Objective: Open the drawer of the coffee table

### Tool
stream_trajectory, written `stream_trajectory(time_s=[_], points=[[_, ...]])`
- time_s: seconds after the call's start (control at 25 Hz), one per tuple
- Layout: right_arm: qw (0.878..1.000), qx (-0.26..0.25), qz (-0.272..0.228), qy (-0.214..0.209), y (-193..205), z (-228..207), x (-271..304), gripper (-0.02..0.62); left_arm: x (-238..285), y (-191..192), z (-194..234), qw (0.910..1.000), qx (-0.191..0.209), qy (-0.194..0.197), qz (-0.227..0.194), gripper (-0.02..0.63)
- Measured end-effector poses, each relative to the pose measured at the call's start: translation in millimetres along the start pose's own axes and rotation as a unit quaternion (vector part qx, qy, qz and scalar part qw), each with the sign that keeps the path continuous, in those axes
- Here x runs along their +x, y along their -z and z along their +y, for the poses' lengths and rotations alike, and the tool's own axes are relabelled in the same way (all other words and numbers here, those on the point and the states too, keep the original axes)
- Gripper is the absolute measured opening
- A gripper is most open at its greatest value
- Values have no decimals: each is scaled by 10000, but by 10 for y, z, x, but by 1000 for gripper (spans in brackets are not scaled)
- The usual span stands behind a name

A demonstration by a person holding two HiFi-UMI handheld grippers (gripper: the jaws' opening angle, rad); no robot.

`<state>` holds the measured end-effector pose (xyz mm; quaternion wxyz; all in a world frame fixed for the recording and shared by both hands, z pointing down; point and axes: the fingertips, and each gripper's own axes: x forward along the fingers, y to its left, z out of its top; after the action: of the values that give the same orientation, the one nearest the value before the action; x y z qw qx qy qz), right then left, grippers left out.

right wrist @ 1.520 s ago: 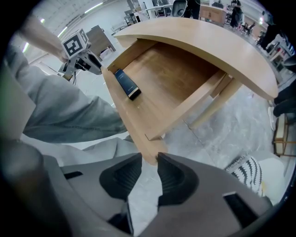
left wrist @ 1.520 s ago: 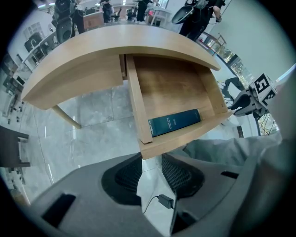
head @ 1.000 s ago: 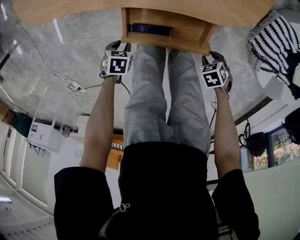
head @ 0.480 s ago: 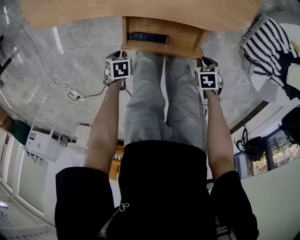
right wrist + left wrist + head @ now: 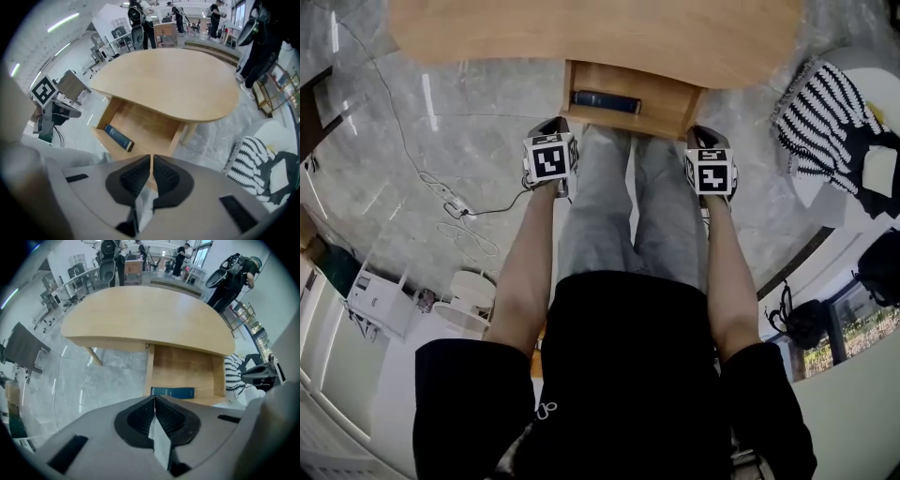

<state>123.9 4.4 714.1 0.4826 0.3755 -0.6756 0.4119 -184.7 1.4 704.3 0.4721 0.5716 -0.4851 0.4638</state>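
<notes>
lifted and drawn back toward the body since a second ago, with both claws closing along the way and the drawer (image 5: 664, 97) left as open as before. at far left, grey marbled floor (image 5: 384, 131) with a thin cable (image 5: 455, 202) trailing across it. next, left gripper (image 5: 154, 398), pointing down, left marker cube (image 5: 550, 157) facing up; pads shut flat against each other, nothing caught between, nothing held. just right of it and a little farther, near-left corner of the drawer, not touched by that claw as far as can be seen. between the two arms, grey trouser legs (image 5: 614, 206) standing just near of the drawer front. beyond them, pulled well out from under the near edge of the pale wooden coffee table (image 5: 600, 37): open wooden box, dark blue book (image 5: 607, 101) lying flat inside along the near wall, toward the left side, bare wood over the rest. then right gripper (image 5: 151, 158), tilted steeply down beside the near-right corner, right marker cube (image 5: 710, 172) up as well; just been closing, down to a hairline slit between the pads, empty, gripping nothing. at far right, black-and-white striped cushion (image 5: 820, 112), well apart from table and drawer. far behind the table, in both gripper views, standing people and office chairs, too small to tell more.
</notes>
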Motion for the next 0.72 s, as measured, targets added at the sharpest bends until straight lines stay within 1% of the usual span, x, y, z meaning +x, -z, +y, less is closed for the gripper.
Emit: stream_trajectory(time_s=[0.12, 0.16, 0.32, 0.48, 0.72], points=[[9990, -323, -293, 67, -248, 5, -263, 17, -262, -267, -148, 9994, -28, 113, -319, 11], [9987, -319, -397, 35, -327, 8, -340, 16, -349, -366, -200, 9989, -45, 153, -442, 11], [9964, 83, -835, -151, -599, -6, -629, 13, -695, -758, -418, 9946, -145, 305, -980, 9], [9908, 252, -1300, -284, -868, 17, -952, 11, -1043, -1103, -631, 9881, -191, 431, -1467, 9], [9755, 652, -2068, -361, -1231, 1, -1553, 11, -1652, -1493, -907, 9743, -386, 545, -2152, 9]])
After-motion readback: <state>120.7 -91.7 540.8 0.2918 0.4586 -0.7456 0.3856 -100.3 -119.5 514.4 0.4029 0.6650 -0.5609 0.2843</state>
